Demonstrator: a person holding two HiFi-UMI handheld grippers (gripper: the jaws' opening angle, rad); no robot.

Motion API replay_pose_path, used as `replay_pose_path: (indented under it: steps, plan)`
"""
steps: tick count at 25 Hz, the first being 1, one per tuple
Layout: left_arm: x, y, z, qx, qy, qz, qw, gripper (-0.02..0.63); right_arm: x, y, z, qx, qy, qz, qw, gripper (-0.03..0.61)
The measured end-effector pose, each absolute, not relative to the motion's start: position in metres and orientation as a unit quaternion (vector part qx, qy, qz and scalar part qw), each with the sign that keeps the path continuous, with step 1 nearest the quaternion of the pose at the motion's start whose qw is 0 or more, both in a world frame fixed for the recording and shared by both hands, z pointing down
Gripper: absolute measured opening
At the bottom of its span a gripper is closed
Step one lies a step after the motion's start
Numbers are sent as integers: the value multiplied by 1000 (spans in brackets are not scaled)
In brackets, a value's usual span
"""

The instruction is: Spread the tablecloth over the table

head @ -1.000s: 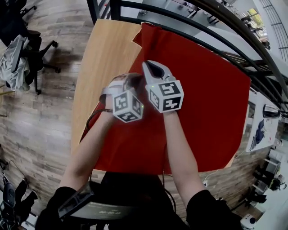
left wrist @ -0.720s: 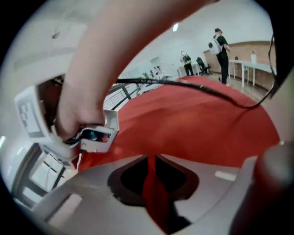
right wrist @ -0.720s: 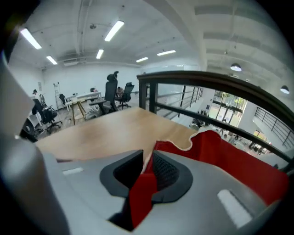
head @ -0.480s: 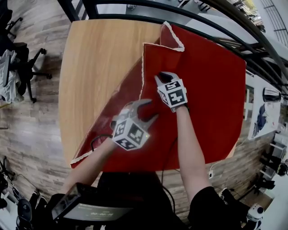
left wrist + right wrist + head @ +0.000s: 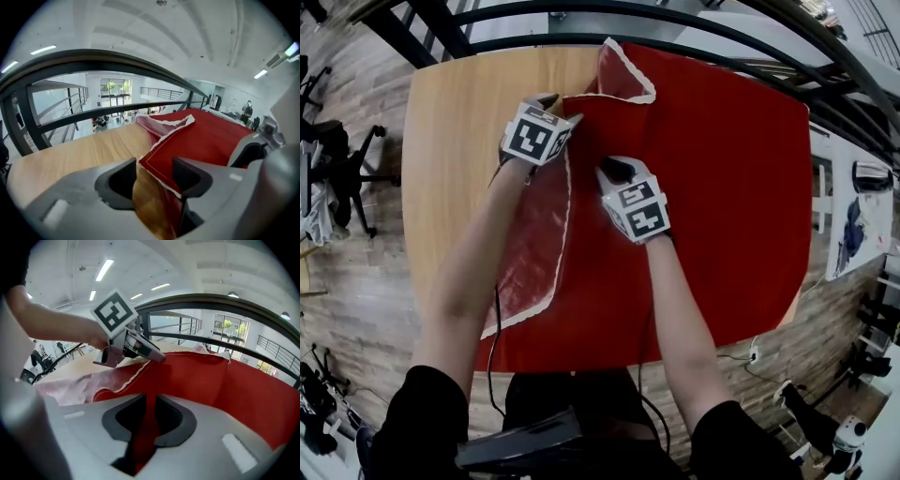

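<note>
The red tablecloth (image 5: 722,187) covers the right part of the wooden table (image 5: 450,141). Its left side is folded back as a pale flap (image 5: 534,253) with a white hem, and its far corner (image 5: 623,80) is curled over. My left gripper (image 5: 562,108) is at the flap's far end. Its jaws (image 5: 154,176) have just been opening and stand wide; the hem lies between them and the pads do not press on it. My right gripper (image 5: 614,171) rests on the middle of the cloth, and in the right gripper view it (image 5: 149,420) is shut on a narrow red fold.
A black railing (image 5: 675,19) curves behind the table's far edge. Office chairs (image 5: 337,159) stand on the wooden floor at the left. Another table (image 5: 853,234) with small items is at the right. A cable (image 5: 495,328) hangs along my left arm.
The left gripper has swung from the near middle to the flap's far end, with its jaws opened wide. The right gripper came down onto the cloth, then stayed. The flap lies flatter.
</note>
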State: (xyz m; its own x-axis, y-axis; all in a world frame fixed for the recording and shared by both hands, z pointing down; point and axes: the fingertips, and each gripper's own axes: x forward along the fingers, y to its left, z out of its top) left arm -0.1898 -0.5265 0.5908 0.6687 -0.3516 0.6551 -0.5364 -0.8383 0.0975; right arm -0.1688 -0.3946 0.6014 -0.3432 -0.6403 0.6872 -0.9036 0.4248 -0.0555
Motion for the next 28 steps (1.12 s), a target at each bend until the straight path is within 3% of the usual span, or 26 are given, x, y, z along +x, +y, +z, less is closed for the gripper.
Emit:
replay_pose_path:
  steps: [3,4,5,8,14,21,26,28]
  plan:
    - [-188,-530,602,896,-244,353,114,125,-165,-402,582,502,-794,214,267,74]
    - [-187,-531,600,898,-245,348,113,26,-160,-406,574,510,-794,211,254,74]
    - [-187,-532,595,900,-246,337,122,17,-154,-410,565,517,-794,208,243,74]
    - [-198,-544,569,905,-253,313,134,15,-143,-422,541,526,-798,199,217,74]
    - [-308,-643,513,885,-299,358,11,17,-197,-470,528,500,-822,177,208,74]
    - [-463,-763,492,817,-382,422,-96,15,-319,-544,563,444,-839,160,271,67]
    - [-504,-814,498,790,-416,435,-115,18,-361,-580,589,425,-835,142,320,68]
    - [-507,-824,496,790,-425,426,-118,47,-365,-591,593,427,-827,136,339,73]
